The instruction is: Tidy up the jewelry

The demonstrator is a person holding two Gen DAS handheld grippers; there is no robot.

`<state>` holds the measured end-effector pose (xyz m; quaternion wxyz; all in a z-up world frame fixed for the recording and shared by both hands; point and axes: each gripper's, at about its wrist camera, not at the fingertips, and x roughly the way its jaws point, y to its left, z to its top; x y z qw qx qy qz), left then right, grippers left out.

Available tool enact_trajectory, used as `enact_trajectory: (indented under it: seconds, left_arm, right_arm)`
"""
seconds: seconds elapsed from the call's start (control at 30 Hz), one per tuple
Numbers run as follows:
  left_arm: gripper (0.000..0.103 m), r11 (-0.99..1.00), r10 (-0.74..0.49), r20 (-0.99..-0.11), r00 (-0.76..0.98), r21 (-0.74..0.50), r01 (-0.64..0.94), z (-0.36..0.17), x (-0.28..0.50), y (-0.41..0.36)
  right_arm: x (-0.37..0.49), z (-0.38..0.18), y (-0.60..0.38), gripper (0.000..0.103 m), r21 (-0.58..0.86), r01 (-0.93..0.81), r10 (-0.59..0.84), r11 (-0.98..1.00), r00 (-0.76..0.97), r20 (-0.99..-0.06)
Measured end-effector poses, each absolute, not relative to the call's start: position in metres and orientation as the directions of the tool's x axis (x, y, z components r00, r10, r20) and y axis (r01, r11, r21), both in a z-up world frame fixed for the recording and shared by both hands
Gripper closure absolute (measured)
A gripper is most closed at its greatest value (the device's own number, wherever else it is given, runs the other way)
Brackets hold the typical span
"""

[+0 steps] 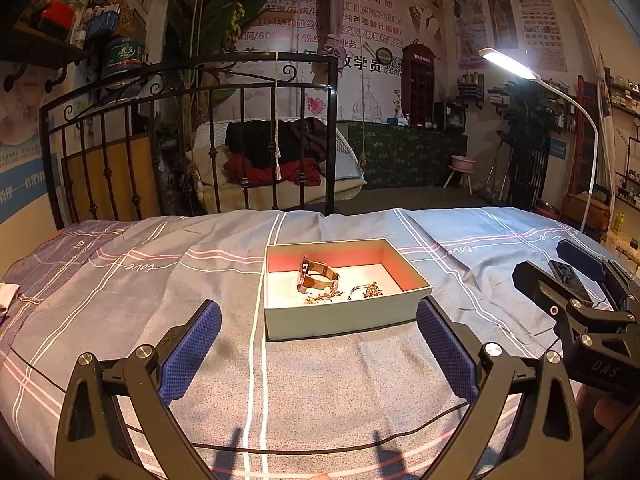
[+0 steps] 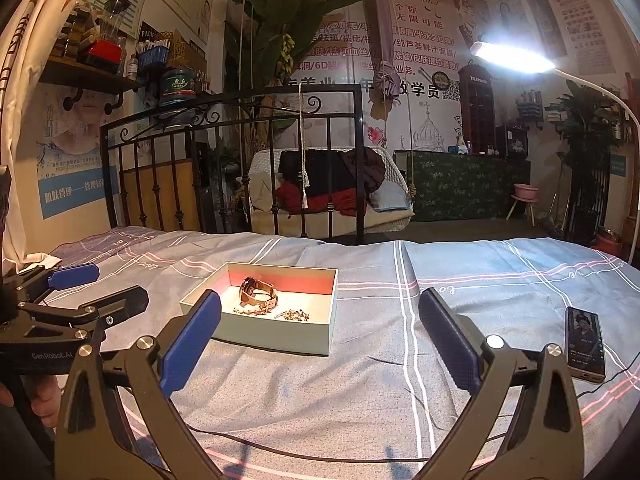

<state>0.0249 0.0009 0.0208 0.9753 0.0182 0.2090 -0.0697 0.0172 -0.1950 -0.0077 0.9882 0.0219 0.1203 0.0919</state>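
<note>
An open pale-green box (image 1: 340, 320) with a pink inside stands on the bed's plaid sheet; it also shows in the right wrist view (image 2: 276, 334). Inside lie a rose-gold watch (image 1: 316, 276) (image 2: 256, 292) and small gold jewelry pieces (image 1: 370, 290) (image 2: 294, 315). My left gripper (image 1: 318, 346) is open and empty, just short of the box's near wall. My right gripper (image 2: 320, 344) is open and empty, to the right of the box; it also shows in the left wrist view (image 1: 560, 268). The left gripper shows at the left of the right wrist view (image 2: 104, 284).
A phone (image 2: 585, 344) with a lit screen lies on the sheet at the right, with a thin black cable (image 2: 312, 456) running across the near sheet. A black iron bed rail (image 1: 192, 92) stands behind the bed. A lit lamp (image 2: 512, 58) hangs at the right.
</note>
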Motion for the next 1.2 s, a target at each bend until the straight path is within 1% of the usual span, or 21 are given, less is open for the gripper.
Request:
enact_trajectory:
  seconds: [0.67,0.97,1.13,1.2]
  left_arm:
    - [0.007,0.991,-0.105,-0.437,0.893,0.029,0.130,0.0164,0.0300,-0.0004]
    - [0.006,0.990,-0.125,-0.435,0.892,0.010,0.144,0.0159,0.0292,0.0007]
    - [0.006,0.994,-0.091,-0.415,0.905,0.019,0.109,0.0172,0.0276,0.0009]
    - [0.007,0.993,-0.100,-0.419,0.902,0.007,0.114,0.0184,0.0278,0.0015]
  right_arm:
    - [0.0228,-0.0134,-0.1914,0.006,0.058,-0.181,0.190,0.982,0.951,-0.245]
    - [0.0222,-0.0153,-0.1922,0.006,0.057,-0.188,0.196,0.981,0.949,-0.248]
    - [0.0223,-0.0169,-0.1930,0.006,0.058,-0.189,0.197,0.980,0.947,-0.252]
    - [0.0225,-0.0175,-0.1930,0.006,0.058,-0.190,0.199,0.980,0.946,-0.255]
